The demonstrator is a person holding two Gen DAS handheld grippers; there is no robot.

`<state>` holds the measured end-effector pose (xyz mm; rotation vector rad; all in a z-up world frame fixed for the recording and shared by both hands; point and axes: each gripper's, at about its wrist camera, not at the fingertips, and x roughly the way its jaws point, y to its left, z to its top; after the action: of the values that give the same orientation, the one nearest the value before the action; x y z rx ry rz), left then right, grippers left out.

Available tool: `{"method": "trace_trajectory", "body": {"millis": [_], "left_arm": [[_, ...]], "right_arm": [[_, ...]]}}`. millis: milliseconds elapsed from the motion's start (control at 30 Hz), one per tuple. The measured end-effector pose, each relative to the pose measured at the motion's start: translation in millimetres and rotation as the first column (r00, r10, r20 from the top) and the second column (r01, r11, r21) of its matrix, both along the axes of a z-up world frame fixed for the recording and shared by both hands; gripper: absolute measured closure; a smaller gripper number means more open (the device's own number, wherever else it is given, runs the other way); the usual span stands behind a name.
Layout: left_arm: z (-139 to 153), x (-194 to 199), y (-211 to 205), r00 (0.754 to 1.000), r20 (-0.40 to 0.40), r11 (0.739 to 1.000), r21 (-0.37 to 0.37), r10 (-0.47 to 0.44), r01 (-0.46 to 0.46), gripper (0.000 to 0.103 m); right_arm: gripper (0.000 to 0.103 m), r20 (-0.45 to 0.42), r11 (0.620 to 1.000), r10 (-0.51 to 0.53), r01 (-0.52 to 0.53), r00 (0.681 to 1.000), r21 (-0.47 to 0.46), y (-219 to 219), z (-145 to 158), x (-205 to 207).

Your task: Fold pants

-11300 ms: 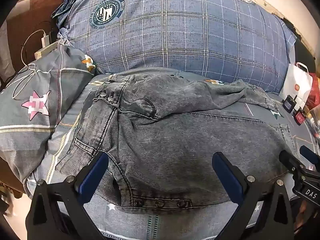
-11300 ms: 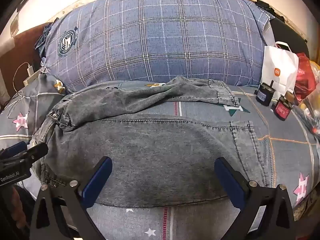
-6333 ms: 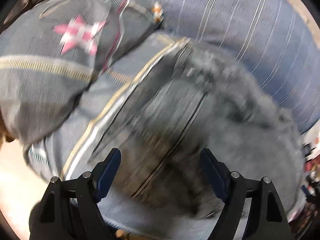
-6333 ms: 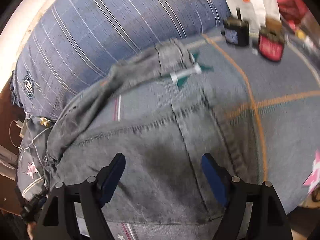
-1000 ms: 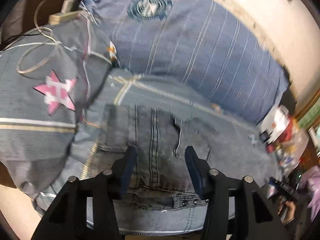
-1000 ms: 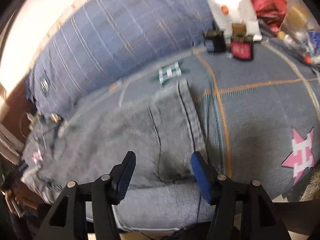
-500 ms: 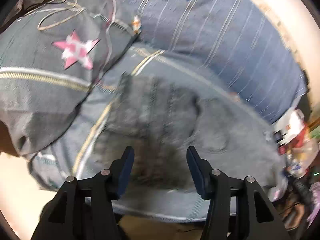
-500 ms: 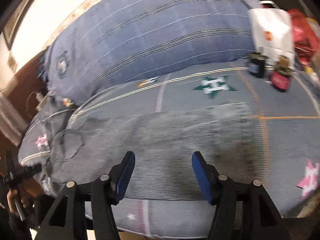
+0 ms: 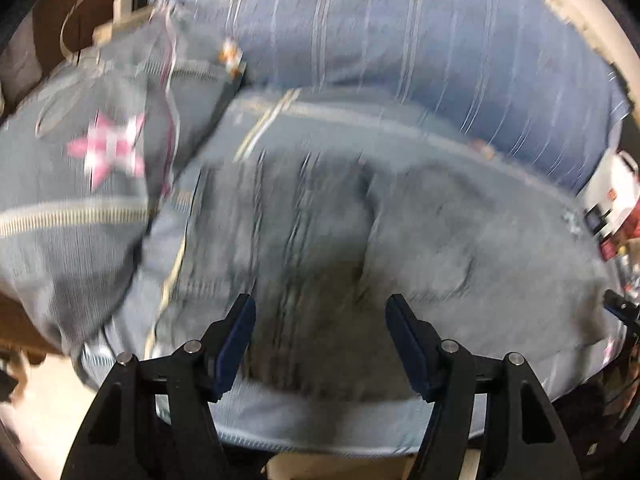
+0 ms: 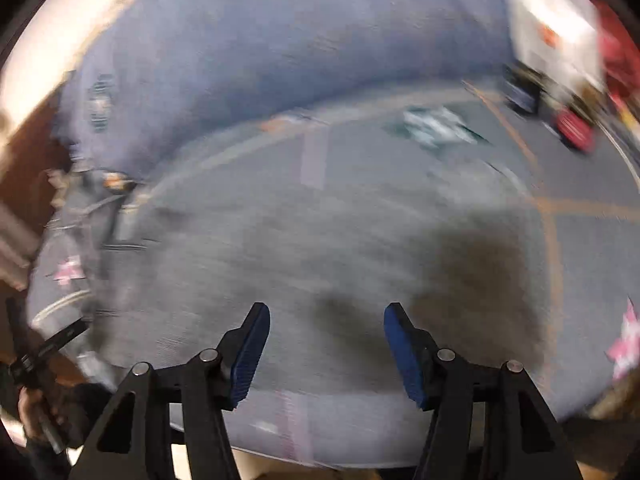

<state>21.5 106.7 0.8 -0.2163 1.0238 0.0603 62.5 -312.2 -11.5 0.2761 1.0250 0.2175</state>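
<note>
Grey jeans lie halved on the bed; left gripper jaws have just been opening, empty, right gripper jaws spread empty — grab both ends evenly.

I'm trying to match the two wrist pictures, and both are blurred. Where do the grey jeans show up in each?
Left wrist view: the grey jeans fill the middle, lying flat beyond the open left gripper.
Right wrist view: the jeans spread across the lower middle and left, beyond the open right gripper.
Shared landmark: the blue plaid pillow behind them.
</note>
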Motion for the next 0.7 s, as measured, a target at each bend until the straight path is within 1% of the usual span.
{"method": "trace_trajectory", "body": {"millis": [67, 100, 133, 167, 200, 233, 267, 300, 333, 367, 433, 500, 533, 567, 600, 633, 667, 700], "left_arm": [[8, 9, -3, 0.999, 0.034, 1.0, -0.009, 0.0, 0.0, 0.033], [6, 13, -3, 1.0, 0.031, 1.0, 0.004, 0.0, 0.0, 0.032], [-4, 22, -2, 1.0, 0.016, 1.0, 0.027, 0.009, -0.009, 0.032], [-18, 24, -1, 1.0, -0.014, 0.998, 0.064, 0.026, -0.025, 0.032], [-34, 20, 3, 0.997, -0.063, 0.996, 0.089, 0.038, -0.032, 0.032], [-54, 23, 5, 0.99, -0.137, 0.994, 0.102, 0.042, -0.028, 0.029], [-70, 23, 10, 0.984, -0.174, 0.996, 0.089, 0.046, -0.031, 0.026], [-67, 16, 17, 0.991, -0.118, 0.996, 0.067, 0.067, -0.059, 0.023], [-63, 14, 19, 0.99, -0.119, 0.996, 0.057, 0.07, -0.064, 0.024], [-56, 13, 21, 0.99, -0.117, 0.996, 0.043, 0.076, -0.072, 0.024], [-38, 14, 25, 0.994, -0.054, 0.995, 0.027, 0.099, -0.098, 0.024], [-24, 17, 23, 0.996, 0.017, 0.995, 0.031, 0.089, -0.09, 0.023], [-25, 20, 23, 0.996, 0.023, 0.995, 0.041, 0.09, -0.091, 0.022], [-38, 25, 22, 0.995, -0.014, 0.993, 0.071, 0.096, -0.095, 0.022], [-53, 30, 22, 0.993, -0.071, 0.993, 0.081, 0.094, -0.088, 0.022], [-66, 30, 23, 0.99, -0.104, 0.994, 0.074, 0.093, -0.086, 0.021], [-72, 29, 23, 0.991, -0.098, 0.994, 0.061, 0.096, -0.09, 0.019], [-71, 23, 21, 0.995, -0.036, 0.992, 0.09, 0.094, -0.09, 0.016]], "right_arm": [[0.037, 0.037, 0.992, 0.113, -0.115, 0.993, 0.049, 39, 9, 7], [0.036, 0.046, 0.981, 0.176, -0.179, 0.983, 0.078, 60, 8, 8], [0.035, 0.046, 0.972, 0.212, -0.215, 0.976, 0.089, 72, 4, 8], [0.035, 0.023, 0.958, 0.274, -0.275, 0.961, 0.085, 94, -8, 11], [0.035, -0.011, 0.951, 0.305, -0.304, 0.952, 0.065, 105, -20, 13], [0.035, -0.071, 0.944, 0.329, -0.328, 0.942, 0.03, 116, -36, 19], [0.035, -0.176, 0.941, 0.322, -0.334, 0.93, -0.046, 124, -58, 26], [0.035, -0.212, 0.938, 0.314, -0.337, 0.925, -0.084, 127, -64, 29], [0.036, -0.202, 0.933, 0.327, -0.349, 0.923, -0.083, 129, -60, 31], [0.036, -0.16, 0.927, 0.356, -0.37, 0.921, -0.067, 132, -43, 34], [0.036, -0.095, 0.923, 0.372, -0.379, 0.923, -0.063, 140, -15, 44], [0.036, -0.025, 0.908, 0.414, -0.415, 0.91, -0.06, 163, 14, 68], [0.036, -0.016, 0.903, 0.426, -0.426, 0.905, -0.063, 173, 18, 75], [0.036, -0.01, 0.891, 0.448, -0.448, 0.894, -0.072, 193, 19, 92], [0.036, -0.011, 0.883, 0.463, -0.463, 0.886, -0.079, 208, 17, 107], [0.036, -0.015, 0.875, 0.477, -0.477, 0.879, -0.084, 220, 12, 120], [0.036, -0.035, 0.866, 0.49, -0.491, 0.871, -0.095, 236, 2, 137], [0.036, -0.048, 0.861, 0.495, -0.497, 0.868, -0.108, 246, -5, 145]]}}
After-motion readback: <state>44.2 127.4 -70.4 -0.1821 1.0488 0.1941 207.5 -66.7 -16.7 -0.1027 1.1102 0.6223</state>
